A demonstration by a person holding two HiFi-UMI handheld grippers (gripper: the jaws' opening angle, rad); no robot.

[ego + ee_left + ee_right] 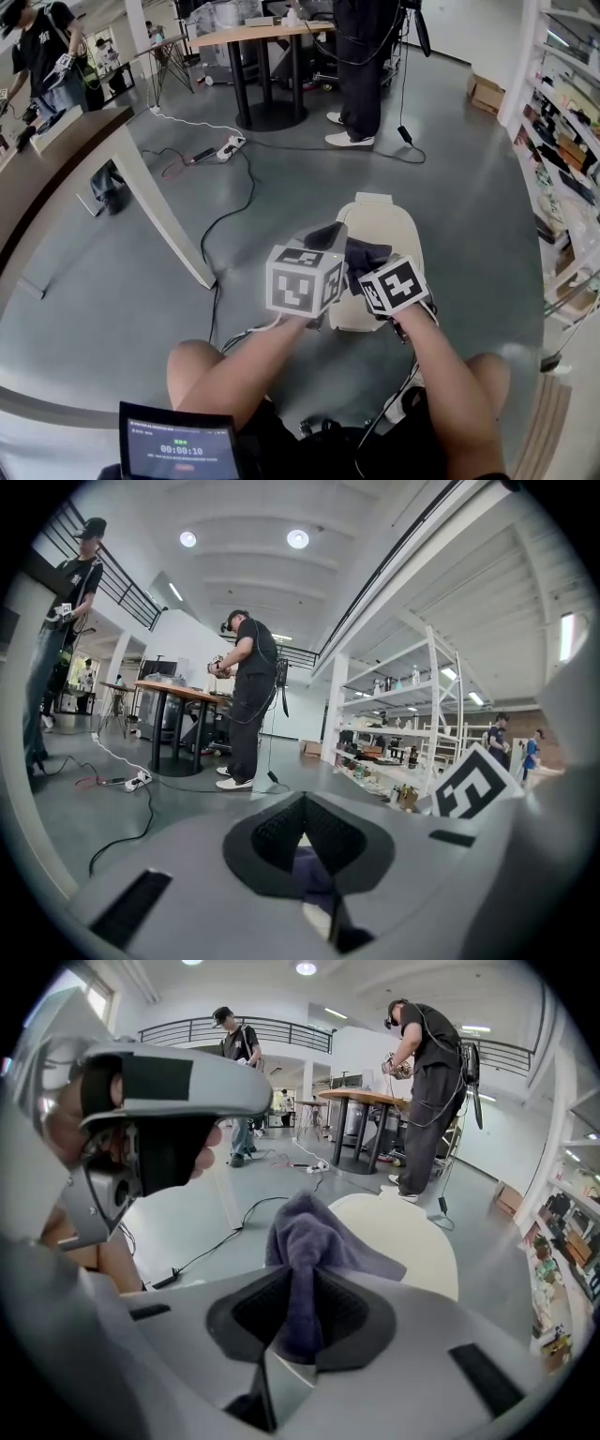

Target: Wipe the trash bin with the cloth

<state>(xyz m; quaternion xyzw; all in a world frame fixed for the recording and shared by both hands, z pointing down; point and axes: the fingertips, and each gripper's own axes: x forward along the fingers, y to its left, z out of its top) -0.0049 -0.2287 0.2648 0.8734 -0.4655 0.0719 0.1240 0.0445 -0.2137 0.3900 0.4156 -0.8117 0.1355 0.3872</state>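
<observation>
The cream trash bin (386,223) stands on the floor in front of my knees, with its rounded lid (417,1241) facing up. My right gripper (364,270) is shut on a dark purple cloth (314,1234), which bunches up out of its pads (333,1312) over the near end of the lid. In the head view the cloth (367,253) lies on the lid between both grippers. My left gripper (324,236) hangs just left of the cloth with its pads (277,834) closed together. A sliver of purple shows low behind them.
A slanted white table leg (161,204) and black cables (228,214) lie to the left, with a power strip (231,145) beyond. A person (358,70) stands by a round-base table (267,70). Shelves (562,150) line the right. A tablet (178,448) sits at my lap.
</observation>
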